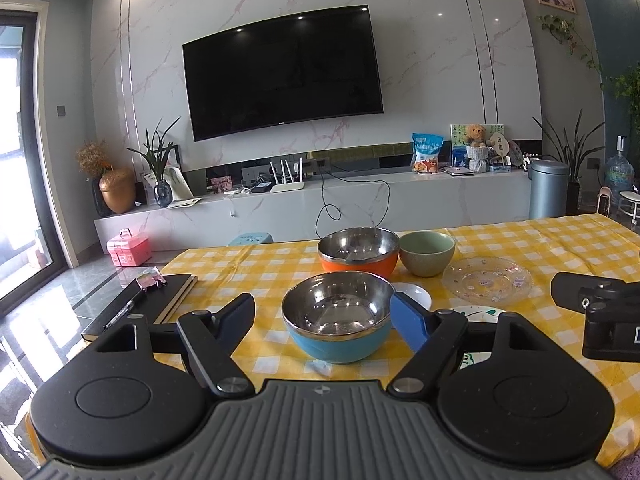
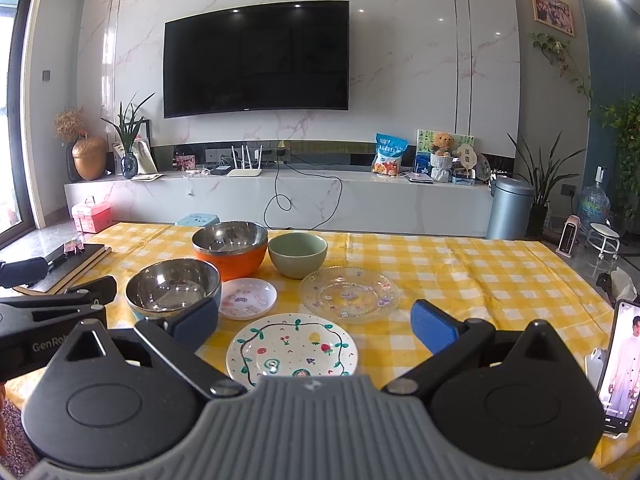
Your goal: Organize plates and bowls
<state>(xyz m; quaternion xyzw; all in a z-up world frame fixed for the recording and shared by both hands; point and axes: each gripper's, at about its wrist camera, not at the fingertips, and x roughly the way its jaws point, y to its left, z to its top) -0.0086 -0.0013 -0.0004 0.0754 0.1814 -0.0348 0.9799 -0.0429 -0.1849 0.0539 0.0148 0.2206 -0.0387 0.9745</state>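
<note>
**Six dishes on a yellow checked cloth, both tongs wide**

Three bowls and three plates sit on the yellow checked tablecloth [image 2: 460,264]. The blue bowl [image 1: 338,320], steel-lined, stands nearest the left gripper [image 1: 325,322], whose fingers are spread wide to either side of it without touching. Behind it stands the orange bowl [image 1: 359,250], also steel-lined, with the green bowl [image 1: 427,253] just beside it on the right. The small white plate [image 2: 248,298] lies between the blue bowl and the clear glass plate [image 2: 349,294]. The painted plate [image 2: 292,350] lies closest to the right gripper [image 2: 314,326], which hangs wide and empty above it. A black notebook [image 1: 160,300] with a pen rests at the table's left edge. A phone [image 2: 620,364] stands propped at the right edge, its screen lit.
</note>
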